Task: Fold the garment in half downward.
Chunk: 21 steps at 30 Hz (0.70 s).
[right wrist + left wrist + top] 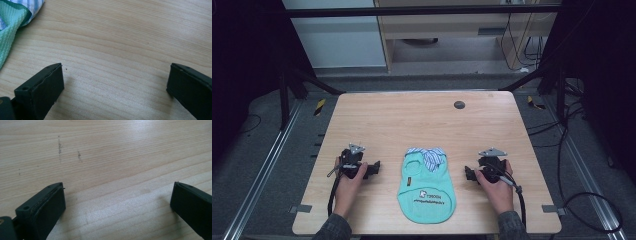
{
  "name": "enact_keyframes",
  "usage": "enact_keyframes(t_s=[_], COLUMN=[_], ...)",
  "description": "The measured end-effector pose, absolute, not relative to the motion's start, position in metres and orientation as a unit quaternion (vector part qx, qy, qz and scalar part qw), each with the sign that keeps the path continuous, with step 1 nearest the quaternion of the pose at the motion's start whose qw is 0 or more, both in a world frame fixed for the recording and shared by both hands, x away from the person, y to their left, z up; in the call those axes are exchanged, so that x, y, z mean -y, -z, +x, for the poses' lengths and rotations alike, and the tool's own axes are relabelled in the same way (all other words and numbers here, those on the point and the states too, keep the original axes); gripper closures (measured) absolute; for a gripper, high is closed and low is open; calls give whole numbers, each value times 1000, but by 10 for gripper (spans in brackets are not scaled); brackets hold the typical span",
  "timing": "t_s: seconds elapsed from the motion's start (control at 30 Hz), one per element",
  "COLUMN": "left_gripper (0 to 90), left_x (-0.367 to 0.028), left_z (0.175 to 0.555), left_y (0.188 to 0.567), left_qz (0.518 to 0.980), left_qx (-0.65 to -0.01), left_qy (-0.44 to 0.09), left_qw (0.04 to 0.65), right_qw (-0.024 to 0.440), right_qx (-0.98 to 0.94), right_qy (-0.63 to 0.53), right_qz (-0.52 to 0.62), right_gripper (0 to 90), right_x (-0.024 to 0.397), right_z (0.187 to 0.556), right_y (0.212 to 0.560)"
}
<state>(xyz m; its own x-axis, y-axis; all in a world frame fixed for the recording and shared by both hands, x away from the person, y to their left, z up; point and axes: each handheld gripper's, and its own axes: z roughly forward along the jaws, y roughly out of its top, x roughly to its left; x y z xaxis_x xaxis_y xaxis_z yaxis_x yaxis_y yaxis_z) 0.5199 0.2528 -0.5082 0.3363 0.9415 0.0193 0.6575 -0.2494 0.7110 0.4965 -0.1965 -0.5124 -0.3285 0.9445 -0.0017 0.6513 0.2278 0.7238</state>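
Pale wood tabletop [422, 115] carries a mint-green garment [427, 192], with grey floor [257, 150] all round. Left gripper [373, 169] and right gripper [468, 173] flank it, jaws spread wide, holding nothing.

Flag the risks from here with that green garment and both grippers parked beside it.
1. The mint-green garment lies flat on the wooden table, so a jaw may scrape the wood or pinch both layers.
2. The striped collar looks loosely bunched at the far end; pulling it could skew the cloth.
3. The left gripper and right gripper stand open on opposite sides; uneven grabs could twist the garment.
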Motion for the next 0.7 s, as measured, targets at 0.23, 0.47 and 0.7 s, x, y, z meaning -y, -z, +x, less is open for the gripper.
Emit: enact_keyframes(t_s=[0.23,0.47,0.7], left_gripper=[0,91,96], left_x=[-252,-246,-230], left_z=[519,513,521], left_y=[508,503,482], left_qz=[760,783,810], left_qx=[-524,-489,-437], left_qy=[-227,-220,-197], left_qw=[310,315,337], right_qw=[228,228,223], right_qx=[-751,-749,-776], right_qy=[-320,-321,-321], right_qz=[531,532,495], right_gripper=[8,21,229], right_x=[197,196,186], right_z=[497,496,501], right_y=[512,512,500])
